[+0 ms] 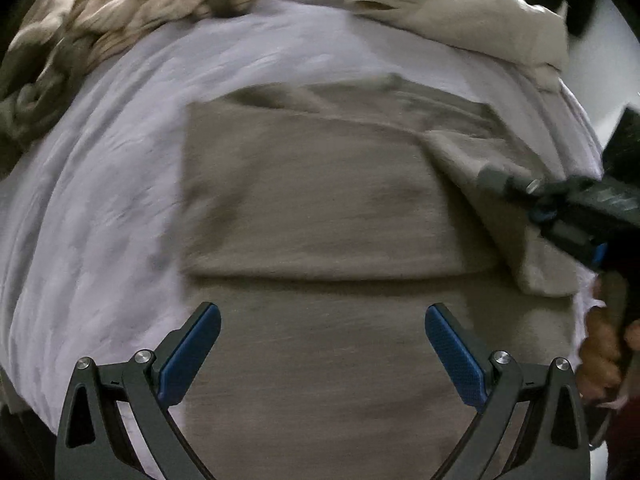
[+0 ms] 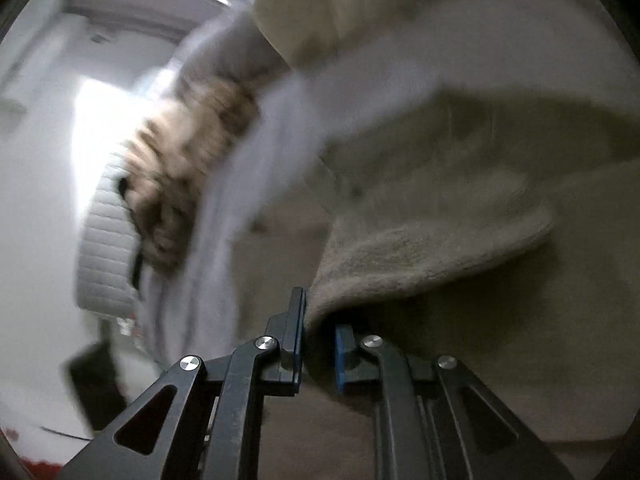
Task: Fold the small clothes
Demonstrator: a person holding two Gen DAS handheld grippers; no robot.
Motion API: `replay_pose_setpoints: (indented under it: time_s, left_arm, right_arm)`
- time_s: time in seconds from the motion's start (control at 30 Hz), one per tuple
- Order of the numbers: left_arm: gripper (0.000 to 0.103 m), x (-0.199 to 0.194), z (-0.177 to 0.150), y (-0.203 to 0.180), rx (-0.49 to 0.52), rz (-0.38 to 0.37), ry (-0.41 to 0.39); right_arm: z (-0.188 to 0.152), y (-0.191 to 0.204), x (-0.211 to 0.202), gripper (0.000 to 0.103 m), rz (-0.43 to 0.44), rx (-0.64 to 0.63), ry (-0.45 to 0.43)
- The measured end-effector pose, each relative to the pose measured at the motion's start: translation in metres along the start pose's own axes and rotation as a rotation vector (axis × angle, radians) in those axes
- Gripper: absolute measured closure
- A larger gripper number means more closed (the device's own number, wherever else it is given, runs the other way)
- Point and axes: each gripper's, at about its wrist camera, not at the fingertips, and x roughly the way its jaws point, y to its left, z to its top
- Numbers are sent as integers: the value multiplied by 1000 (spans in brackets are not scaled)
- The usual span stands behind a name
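Left wrist view: the left gripper (image 1: 322, 344) hovers with its 2 blue pads spread wide and nothing between them, low in the frame over a taupe garment (image 1: 312, 208) laid flat on a pale lavender sheet (image 1: 100, 208). The garment fills the centre, with a folded panel across its middle whose lower edge forms a straight crease just above the pads. At centre right the right gripper (image 1: 520, 190) reaches in from the edge, pinching a flap (image 1: 480, 168) lifted off the garment's right side; a hand (image 1: 604, 348) grips its handle at lower right. A heap of beige and cream laundry (image 1: 168, 4) lines the top of the frame. Right wrist view: the right gripper (image 2: 320, 340) is drawn narrow, its pads closed on the garment's fleecy edge (image 2: 400, 256), which rises and drapes to the right. The sheet (image 2: 248, 184) runs blurred through the centre, a brown mottled cloth (image 2: 188, 168) to its left and a white room beyond. The fabric looks soft, light and limp, likely to sag wherever it is unsupported and cling a little rather than slip. By that judgement, corners and hems are the places to hold, with the free left gripper best taking the near edge to keep the layers square.
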Motion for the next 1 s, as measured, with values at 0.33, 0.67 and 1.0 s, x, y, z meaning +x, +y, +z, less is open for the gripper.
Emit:
replay_pose_setpoints:
  time_s: [0.33, 0.67, 1.0]
  left_arm:
    - [1, -1, -11, 53, -86, -34, -10]
    - [1, -12, 3, 108, -157, -51, -63]
    - [1, 14, 24, 75, -150, -338, 7]
  right_arm:
    - [2, -21, -16, 89, -18, 214, -153]
    - [-36, 112, 74, 78, -329, -533, 149]
    - [-61, 52, 15, 48, -248, -214, 118]
